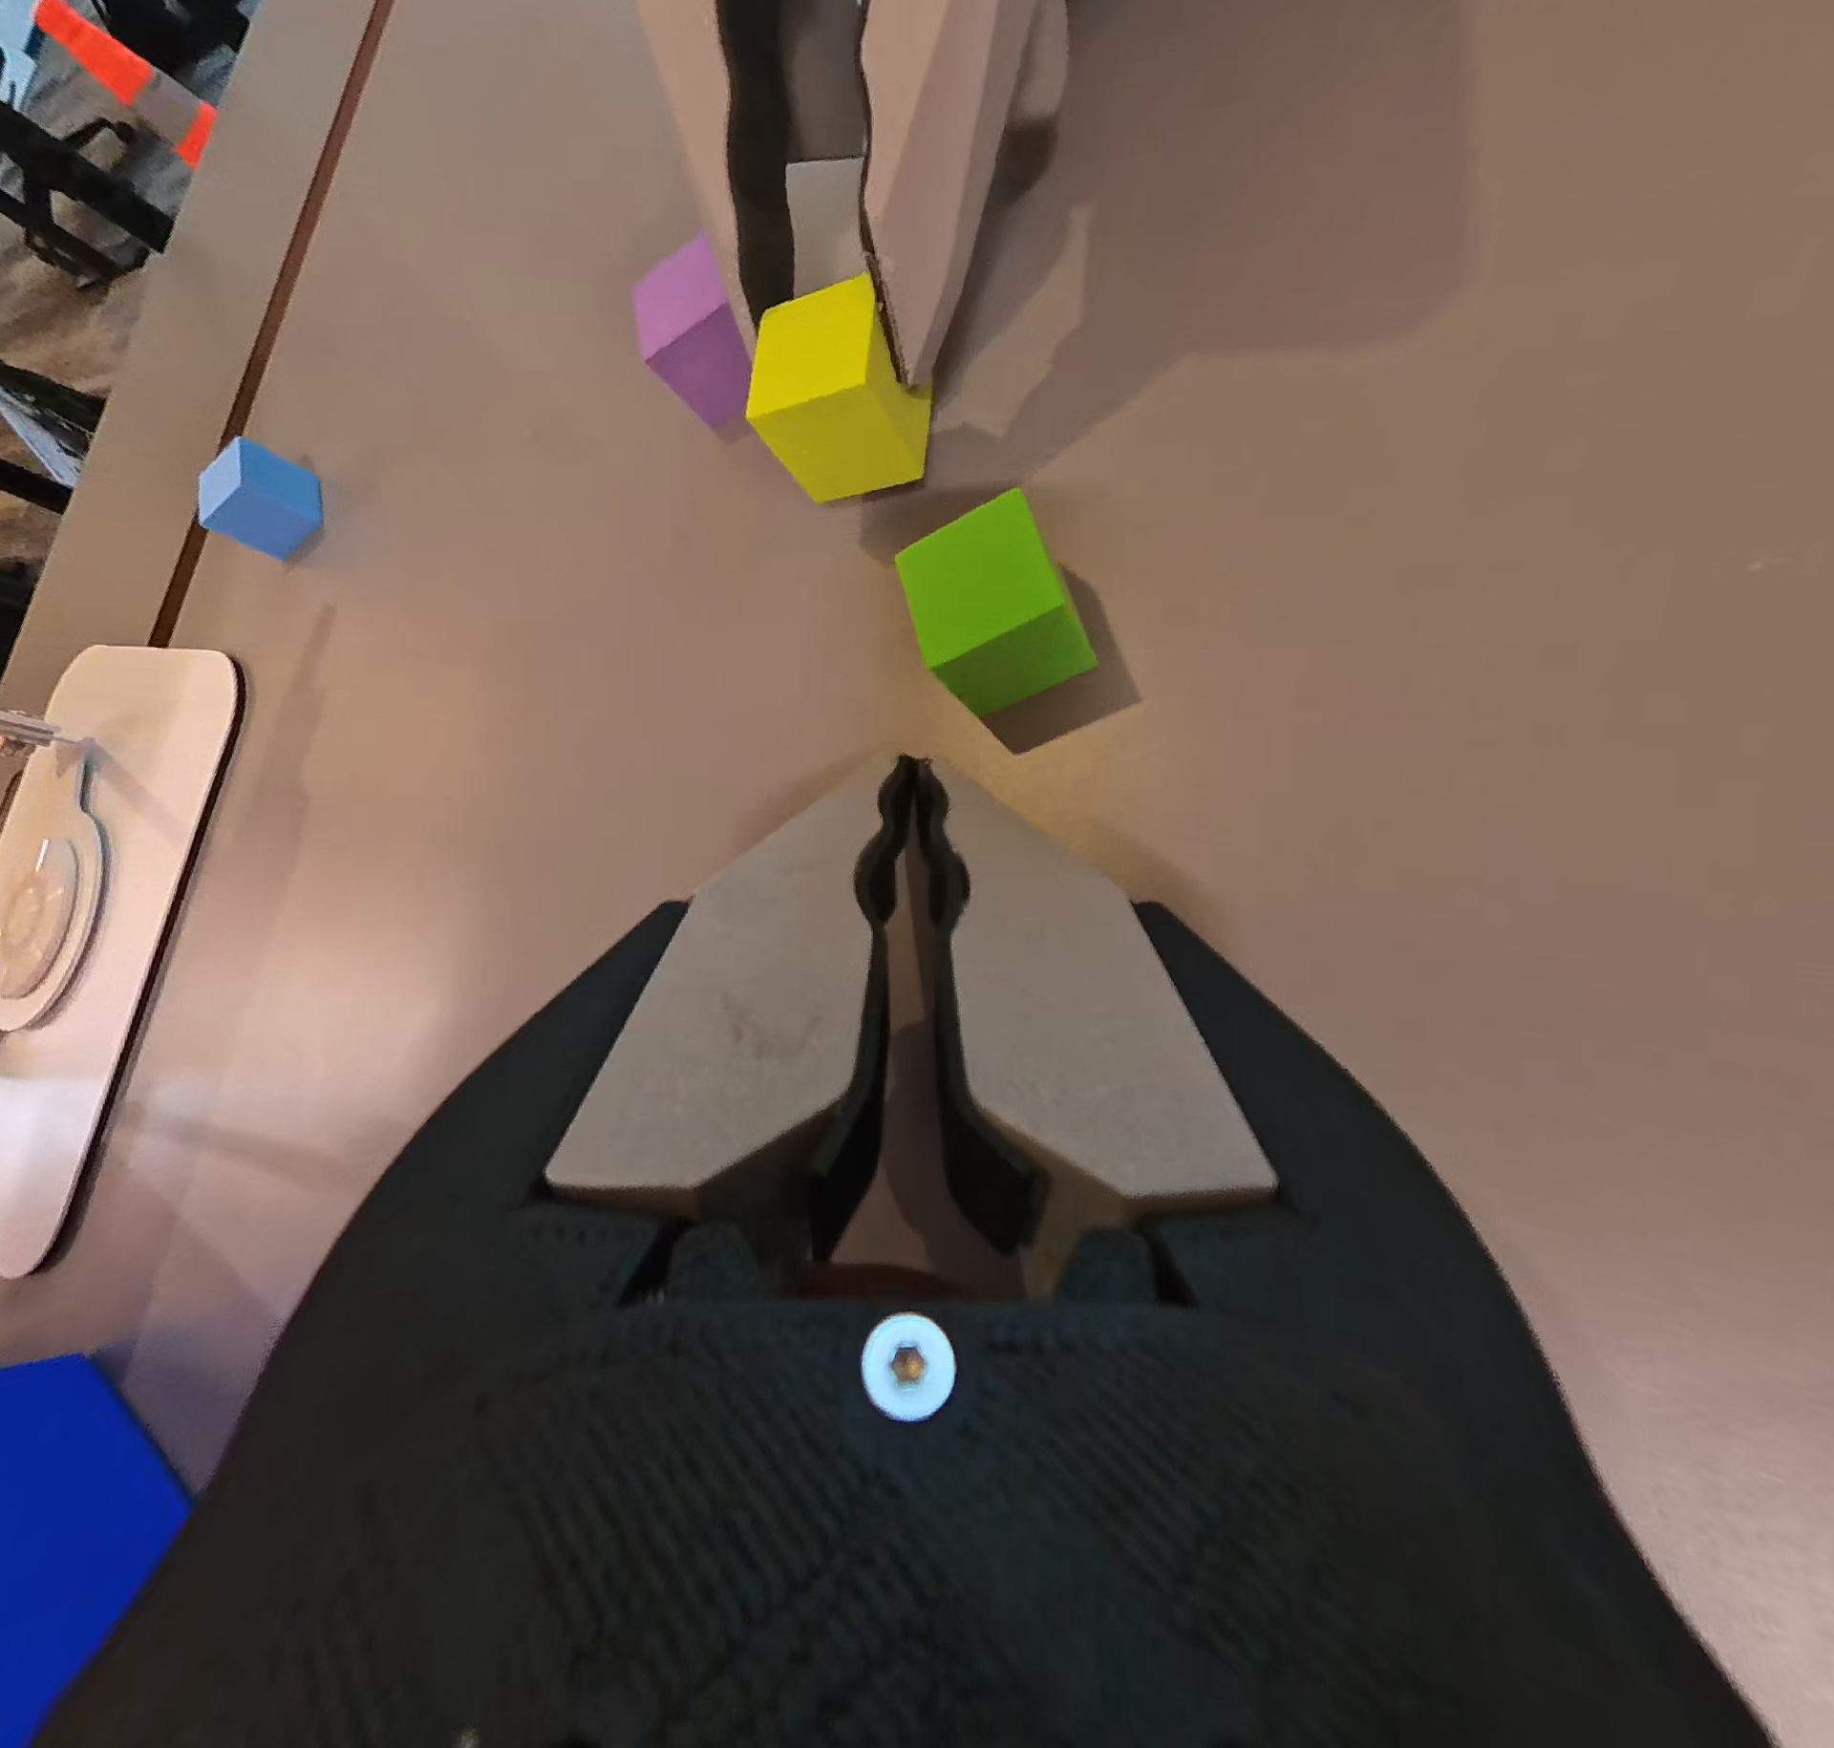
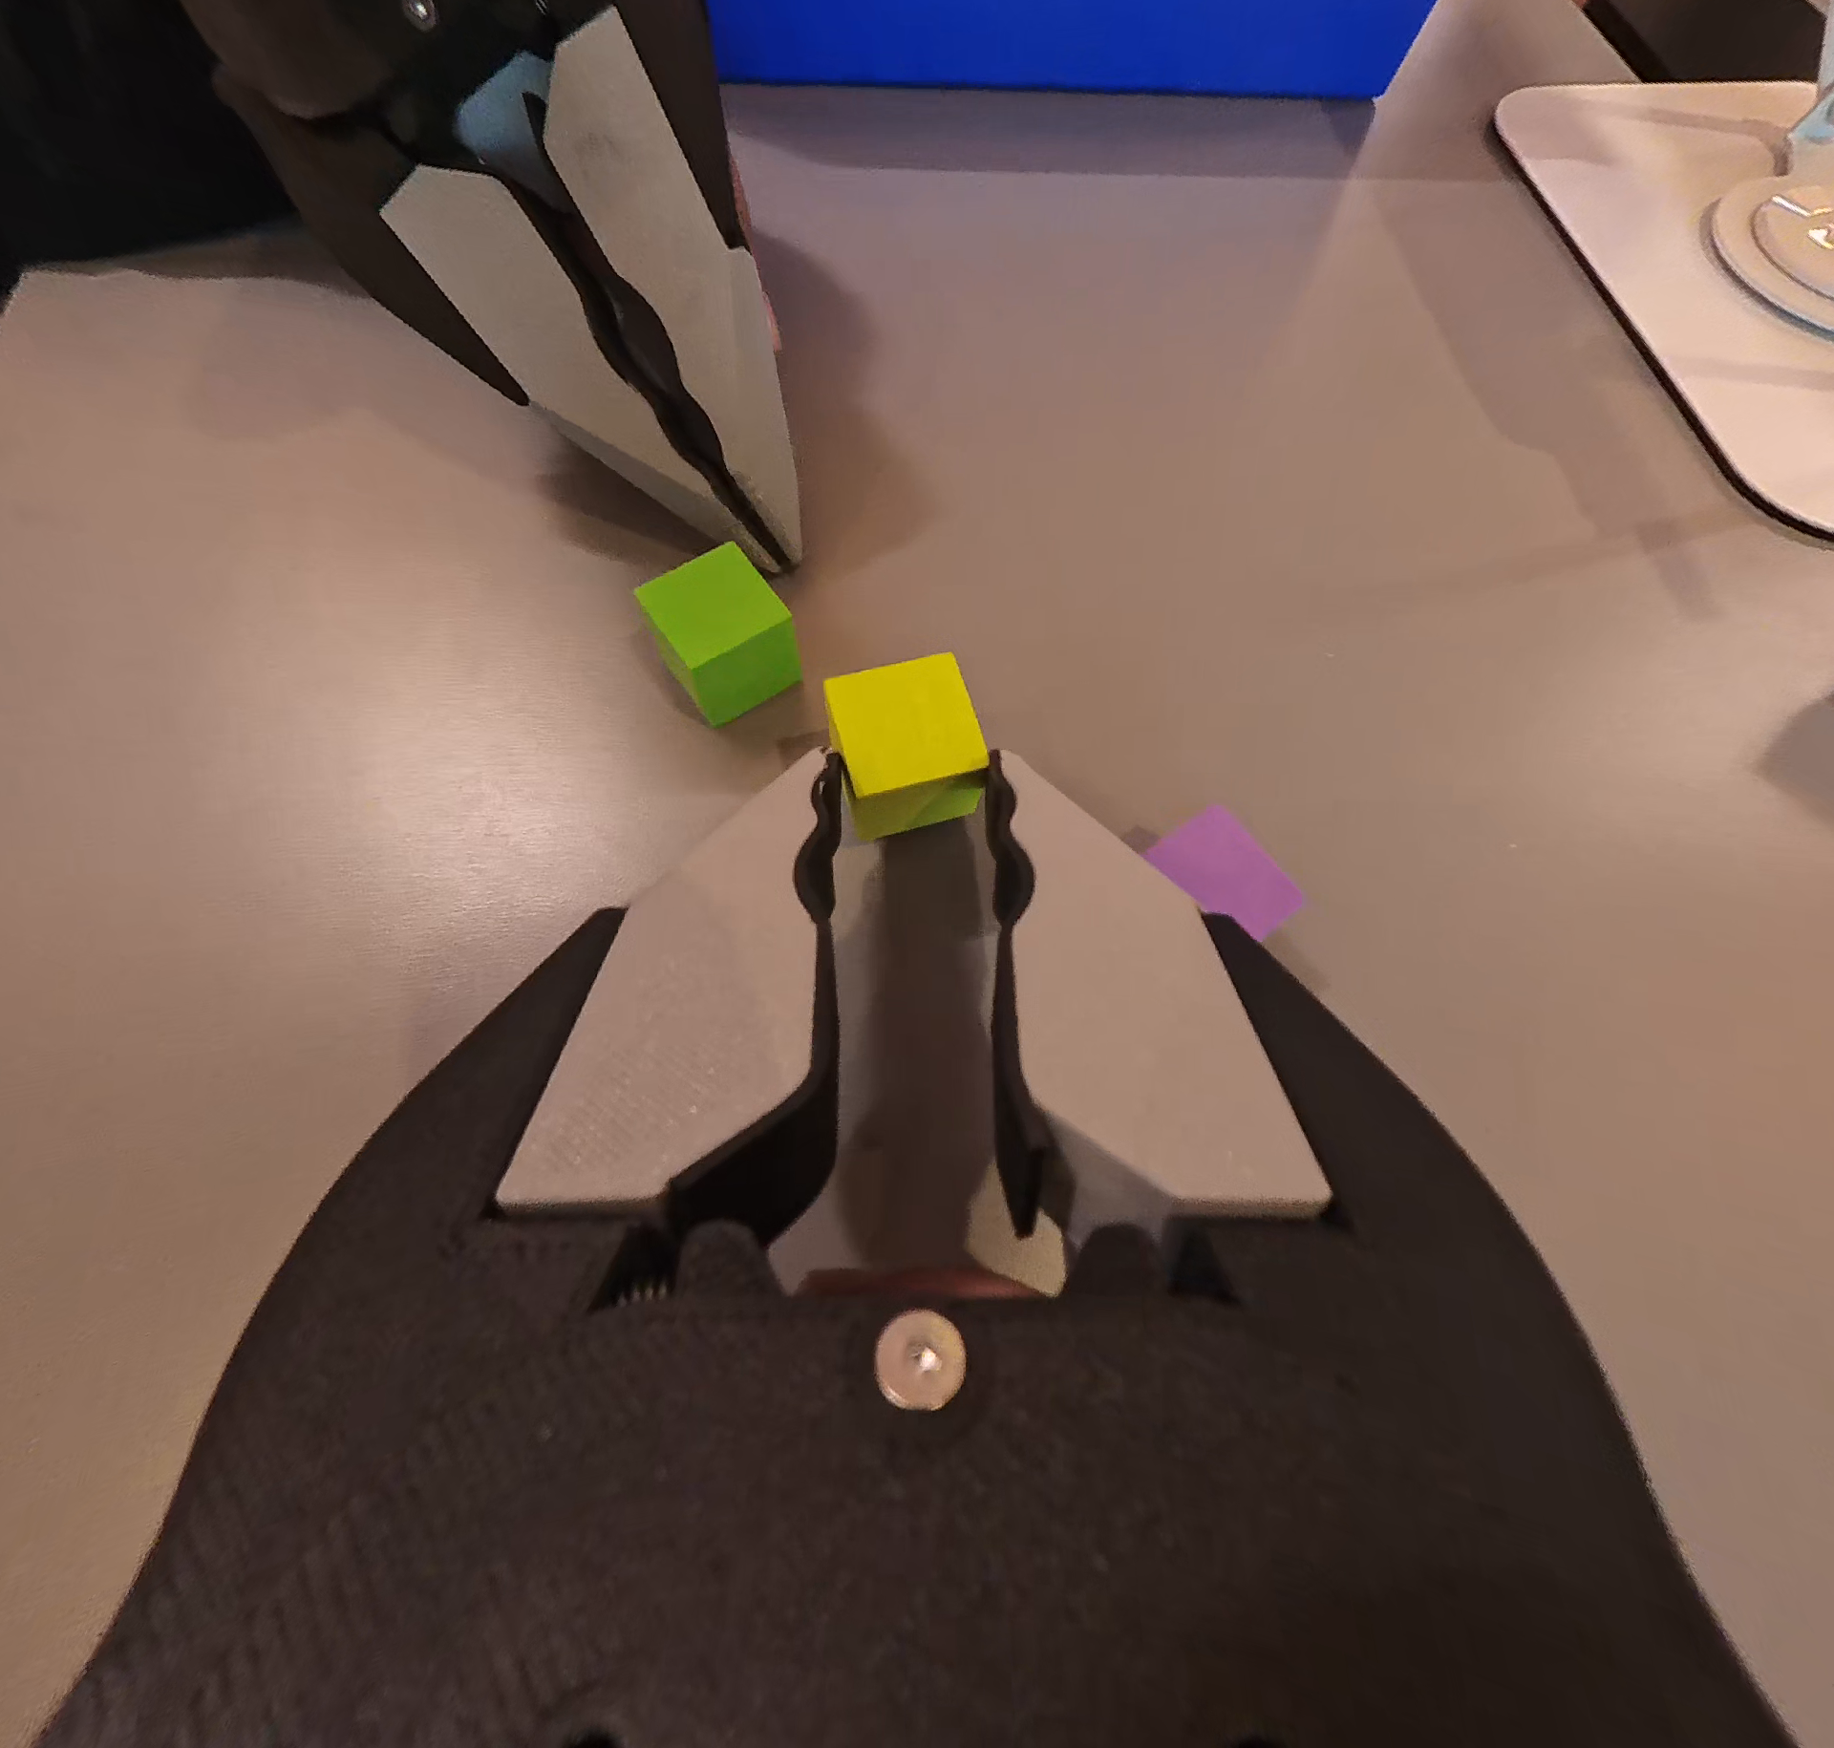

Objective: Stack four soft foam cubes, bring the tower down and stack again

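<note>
On the table [image 1: 1389, 807] lie four cubes: blue [image 1: 260, 500] near its edge, purple [image 1: 692, 336], green [image 1: 992, 604], and yellow [image 2: 905, 738], clamped by the right gripper [image 2: 911, 772]. The left gripper [image 1: 908, 769] is pressed together beside green, with open tabletop around.

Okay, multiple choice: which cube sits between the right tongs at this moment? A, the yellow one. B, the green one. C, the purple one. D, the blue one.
A: the yellow cube sits between the fingertips of the right tongs, while the green cube, purple cube and blue cube lie apart on the table.
</note>
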